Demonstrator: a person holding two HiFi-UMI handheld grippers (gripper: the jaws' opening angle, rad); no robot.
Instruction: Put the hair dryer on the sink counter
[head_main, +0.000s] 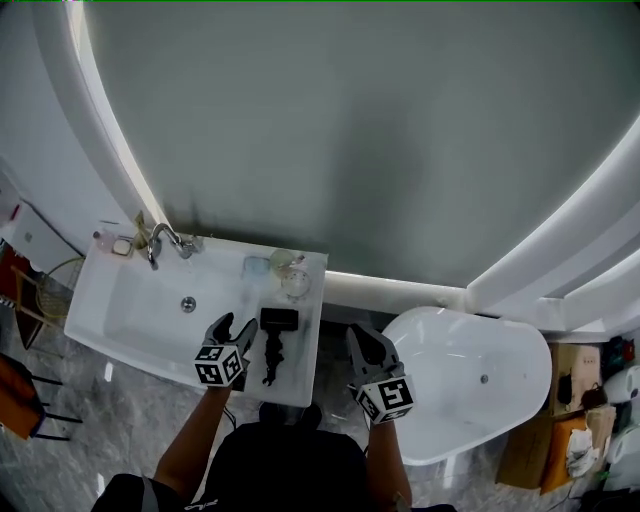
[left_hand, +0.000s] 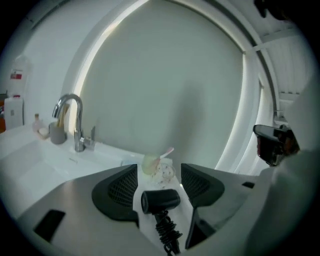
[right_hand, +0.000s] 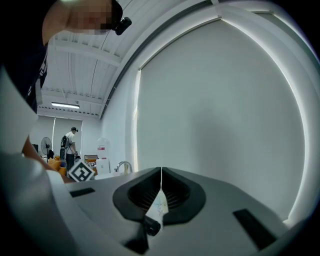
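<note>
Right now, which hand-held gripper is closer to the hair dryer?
Left. The left hand-held gripper is right beside the hair dryer on the sink counter, jaws open, not holding it. The right hand-held gripper sits farther off, past the counter's edge, toward the bathtub.

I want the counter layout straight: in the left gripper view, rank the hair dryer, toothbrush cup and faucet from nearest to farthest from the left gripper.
1. hair dryer, right below, in line with the open left gripper.
2. toothbrush cup, just beyond the dryer, straight ahead.
3. faucet, far off to the left.
</note>
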